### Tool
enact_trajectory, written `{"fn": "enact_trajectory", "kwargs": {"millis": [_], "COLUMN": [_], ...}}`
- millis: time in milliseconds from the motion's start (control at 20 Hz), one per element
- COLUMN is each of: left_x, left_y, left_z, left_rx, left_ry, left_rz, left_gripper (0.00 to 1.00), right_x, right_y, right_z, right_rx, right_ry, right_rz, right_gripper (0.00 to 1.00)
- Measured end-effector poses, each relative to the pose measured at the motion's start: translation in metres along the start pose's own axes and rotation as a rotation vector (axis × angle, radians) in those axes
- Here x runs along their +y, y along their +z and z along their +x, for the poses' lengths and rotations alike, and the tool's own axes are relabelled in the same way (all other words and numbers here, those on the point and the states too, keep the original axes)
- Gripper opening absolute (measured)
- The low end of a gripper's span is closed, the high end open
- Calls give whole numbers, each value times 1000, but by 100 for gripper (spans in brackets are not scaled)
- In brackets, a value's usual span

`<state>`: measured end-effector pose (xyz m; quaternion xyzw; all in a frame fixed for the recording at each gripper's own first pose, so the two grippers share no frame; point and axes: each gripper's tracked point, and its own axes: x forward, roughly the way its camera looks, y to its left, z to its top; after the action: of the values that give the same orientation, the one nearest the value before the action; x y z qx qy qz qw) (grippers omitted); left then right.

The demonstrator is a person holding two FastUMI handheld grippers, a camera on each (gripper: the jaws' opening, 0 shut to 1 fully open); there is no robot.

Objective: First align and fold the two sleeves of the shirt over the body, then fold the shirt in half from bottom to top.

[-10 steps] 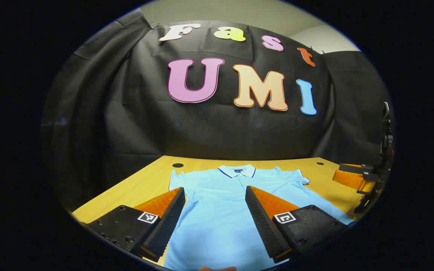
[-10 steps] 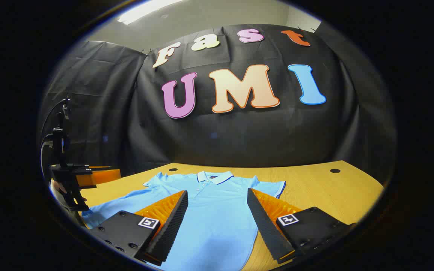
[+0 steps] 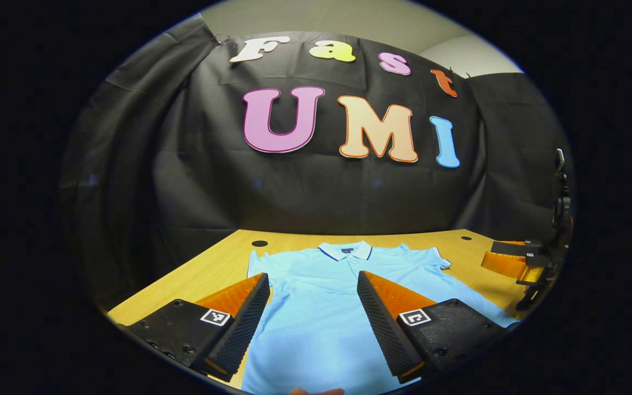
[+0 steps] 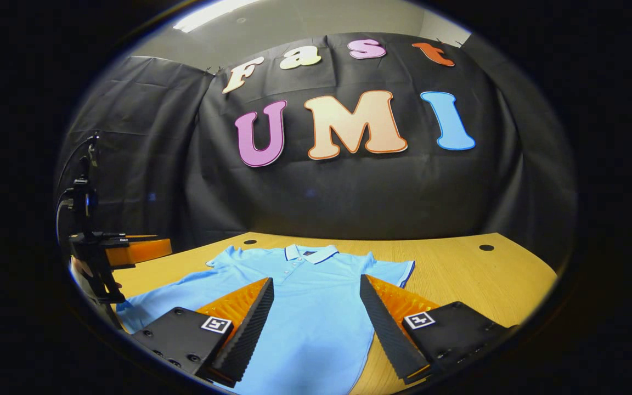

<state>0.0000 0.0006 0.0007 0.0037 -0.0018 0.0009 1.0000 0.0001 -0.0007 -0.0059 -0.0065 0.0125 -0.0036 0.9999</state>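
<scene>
A light blue polo shirt lies flat and face up on the wooden table, collar toward the far wall, both short sleeves spread out to the sides. My left gripper hovers open above the shirt's body with nothing between its fingers. My right gripper is also open above the shirt, empty. In the left gripper view the right gripper shows at the far right edge. In the right gripper view the left gripper shows at the far left, held by a hand.
The wooden table has bare surface to the right of the shirt and small dark holes near its back corners. The black cloth wall stands just behind the table's far edge.
Both views have shifted slightly; the right gripper has moved a little, so the shirt sits slightly higher and more central in its view. Both grippers stay open.
</scene>
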Motion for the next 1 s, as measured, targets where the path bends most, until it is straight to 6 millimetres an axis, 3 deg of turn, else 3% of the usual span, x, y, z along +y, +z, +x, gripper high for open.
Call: {"fn": "enact_trajectory", "kwargs": {"millis": [1000], "left_x": [0], "left_y": [-3], "left_z": [0], "left_rx": [19], "left_ry": [-11], "left_rz": [-1], "left_gripper": [95], "right_x": [-5], "right_y": [-9], "right_z": [0], "right_rx": [43], "right_ry": [-18], "right_rz": [8], "right_gripper": [98]}}
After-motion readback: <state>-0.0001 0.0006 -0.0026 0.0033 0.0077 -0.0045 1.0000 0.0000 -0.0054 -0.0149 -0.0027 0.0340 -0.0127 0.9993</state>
